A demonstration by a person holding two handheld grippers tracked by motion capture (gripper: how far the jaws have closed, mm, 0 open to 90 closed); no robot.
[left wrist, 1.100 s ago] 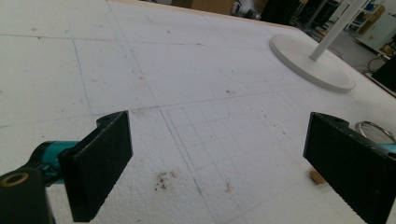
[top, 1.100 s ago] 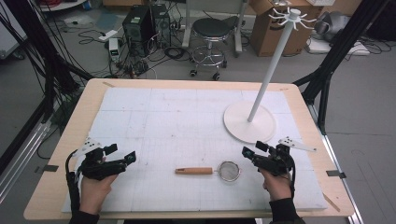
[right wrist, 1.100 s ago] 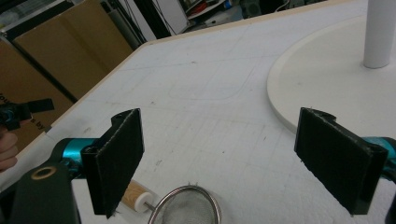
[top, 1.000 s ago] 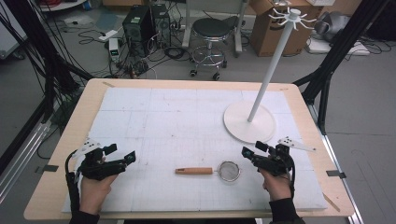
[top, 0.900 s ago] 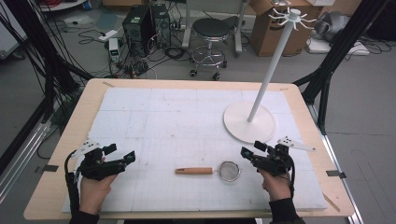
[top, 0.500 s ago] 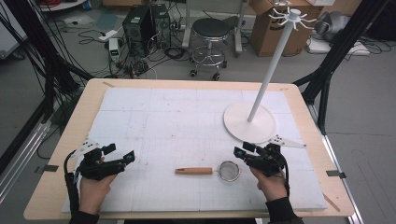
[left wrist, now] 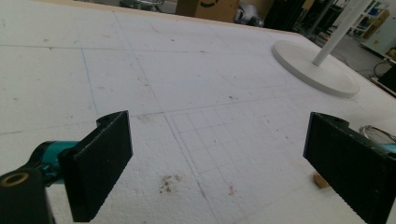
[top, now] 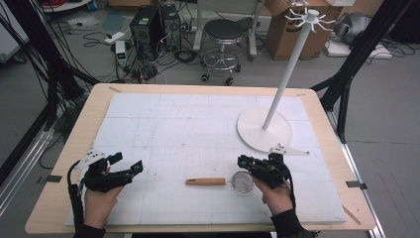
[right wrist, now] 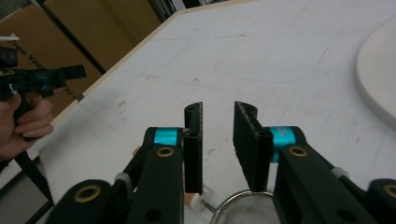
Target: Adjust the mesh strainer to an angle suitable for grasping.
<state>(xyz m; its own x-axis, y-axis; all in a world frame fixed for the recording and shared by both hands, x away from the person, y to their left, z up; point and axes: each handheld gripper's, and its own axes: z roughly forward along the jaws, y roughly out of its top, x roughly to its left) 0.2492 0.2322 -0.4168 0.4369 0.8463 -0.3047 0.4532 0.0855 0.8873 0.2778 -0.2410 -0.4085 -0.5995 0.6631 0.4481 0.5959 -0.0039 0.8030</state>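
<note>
The desk (top: 341, 163) is a pale wooden top, almost wholly covered by a white foam mat (top: 198, 129) ruled with a faint grid and carrying small brown specks and scuffs. On the mat at about 2 o'clock from its centre stands a white stand (top: 289, 74), a round base with a thin pole that ends in a ring of hooks. The strainer (top: 242, 182), a small mesh bowl on a wooden handle, lies flat at about 5 o'clock from the mat's centre, handle pointing to 9 o'clock. The right hand-held gripper (top: 246, 162) sits over the strainer's bowl at its 1 o'clock edge; its jaws have just been closing and now stand narrow but still parted, with nothing between them, the bowl's rim below them in the right gripper view (right wrist: 243, 200). The left hand-held gripper (top: 126, 163) rests near the mat's 8 o'clock corner, well apart from the strainer, jaws wide and empty. Beyond the desk's 12 o'clock edge the room has a grey floor, a round stool (top: 225, 37) on castors, a black computer tower (top: 146, 27) amid loose cables, and a cardboard box (top: 287, 32) at about 1 o'clock. Black frame struts (top: 354, 64) rise at both sides of the desk. The box bears a dark printed mark too small to read; in the right gripper view, another brown box (right wrist: 42, 51) shows partial lettering that cannot be made out.
</note>
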